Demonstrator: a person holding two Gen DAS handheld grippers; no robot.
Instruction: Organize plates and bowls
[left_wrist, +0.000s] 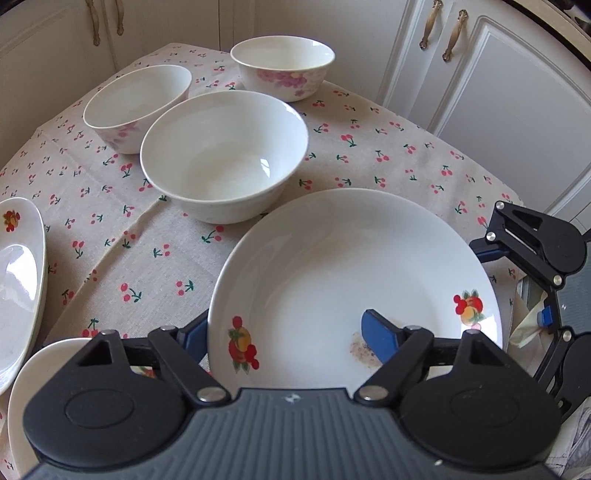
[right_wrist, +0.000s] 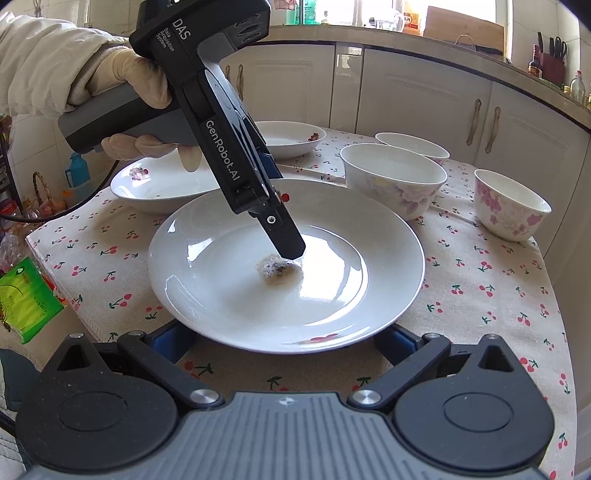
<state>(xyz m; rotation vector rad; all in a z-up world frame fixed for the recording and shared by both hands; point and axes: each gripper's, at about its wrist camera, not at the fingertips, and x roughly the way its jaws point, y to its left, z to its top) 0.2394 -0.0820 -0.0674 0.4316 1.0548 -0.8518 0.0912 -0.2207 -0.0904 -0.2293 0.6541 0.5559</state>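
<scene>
Large white plate (left_wrist: 343, 280) with fruit decals sits at the near edge of a table covered in a cherry-print tablecloth (left_wrist: 147, 254); a brownish food smear (right_wrist: 277, 272) marks its well. Left gripper (left_wrist: 288, 338) comes down steeply over the plate's rim: one blue pad (left_wrist: 380, 336) lies inside on the plate surface next to the smear, the other blue pad (left_wrist: 195, 338) sits outside and below the rim, so the jaws straddle the rim and look clamped on it, though the outer contact is partly hidden. The right wrist view shows a gloved hand (right_wrist: 122, 77) holding that gripper's grey handle. Right gripper (right_wrist: 284, 341) is low at the plate's near edge, blue fingers spread wide on either side of the rim, not pressing on it. Behind the plate stand three bowls: a plain-looking white bowl (left_wrist: 225, 155) closest, a pink-flowered bowl (left_wrist: 136, 107) to its left and another pink-flowered bowl (left_wrist: 284, 66) farthest back, all upright and apart from each other. Two more shallow plates (right_wrist: 162, 184) (right_wrist: 291, 142) sit on the far side in the right wrist view. White cabinets (right_wrist: 424, 96) behind the table.
</scene>
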